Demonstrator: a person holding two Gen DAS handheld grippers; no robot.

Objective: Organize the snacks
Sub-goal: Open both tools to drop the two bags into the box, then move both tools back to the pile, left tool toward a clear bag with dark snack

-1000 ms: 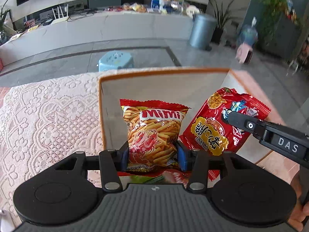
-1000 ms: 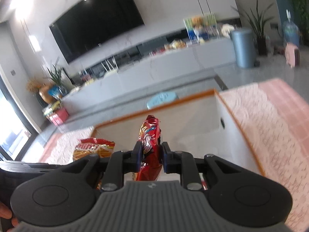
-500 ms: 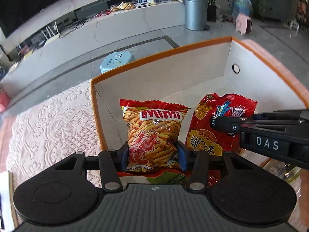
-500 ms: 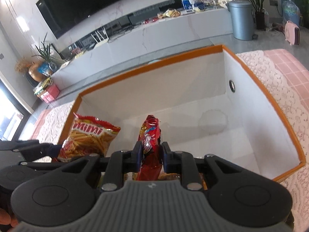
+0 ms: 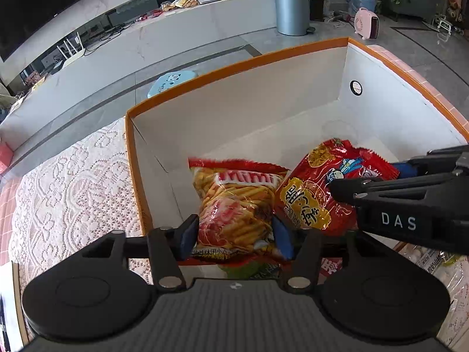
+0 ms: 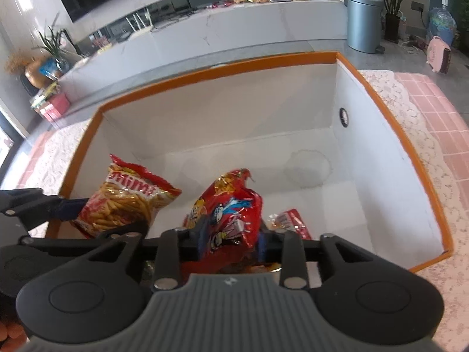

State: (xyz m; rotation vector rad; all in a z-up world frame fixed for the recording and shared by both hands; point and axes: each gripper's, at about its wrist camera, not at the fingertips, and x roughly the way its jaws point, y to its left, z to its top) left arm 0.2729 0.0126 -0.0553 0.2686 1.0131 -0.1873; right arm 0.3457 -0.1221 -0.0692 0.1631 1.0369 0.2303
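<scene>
An orange-rimmed white box (image 5: pixel 234 67) (image 6: pixel 222 67) stands on the lace-covered table. My left gripper (image 5: pixel 234 231) has its fingers spread wide at the sides of the yellow Mimi snack bag (image 5: pixel 234 202) (image 6: pixel 129 199), which tilts down inside the box at its left side. My right gripper (image 6: pixel 230 240) has opened around the red snack bag (image 6: pixel 231 214) (image 5: pixel 325 187), which is slumping into the box beside the Mimi bag. The right gripper's arm (image 5: pixel 410 199) reaches in from the right in the left wrist view.
Another red packet (image 6: pixel 288 223) lies on the box floor near the front. More wrapped snacks (image 5: pixel 425 261) lie on the table at the right. A lace cloth (image 5: pixel 67 193) covers the table left of the box. A blue stool (image 5: pixel 173 80) stands beyond.
Both grippers moved forward and down over the box. Both sets of fingers have spread apart, and the two bags have tipped down into the box.
</scene>
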